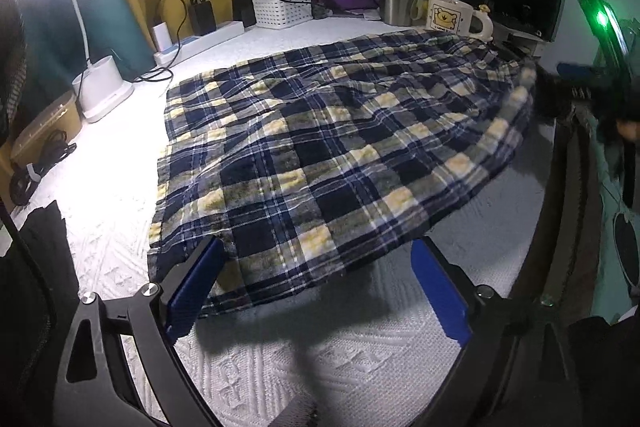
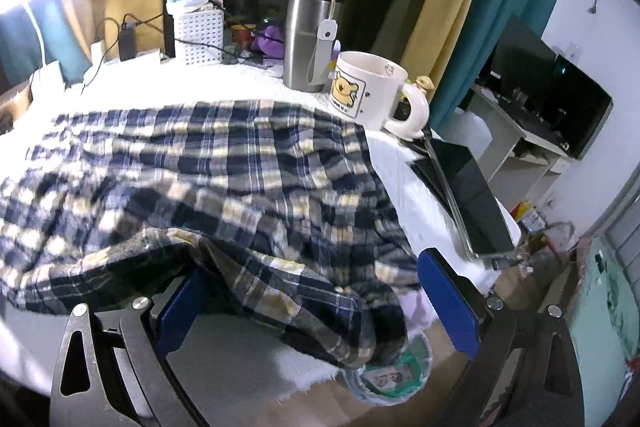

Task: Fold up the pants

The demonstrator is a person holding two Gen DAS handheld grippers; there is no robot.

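The plaid pants (image 1: 332,135) lie spread over the white textured table cover (image 1: 100,195), blue, black and yellow checks. My left gripper (image 1: 320,243) is open at their near edge; the hem lies over the tip of its left blue pad (image 1: 192,291), and the right pad is clear of the cloth. In the right wrist view the pants (image 2: 224,163) bunch up at the table's near right corner and hang over the edge. My right gripper (image 2: 314,263) is open, with a fold draped over its left pad (image 2: 180,307) and slack cloth between the jaws.
A bear mug (image 2: 360,91) stands at the pants' far edge beside a steel tumbler (image 2: 306,39). A white basket (image 1: 280,3), power strip (image 1: 200,41) and lit desk lamp (image 1: 104,87) line the back and left. A dark tablet (image 2: 468,195) lies at the right edge.
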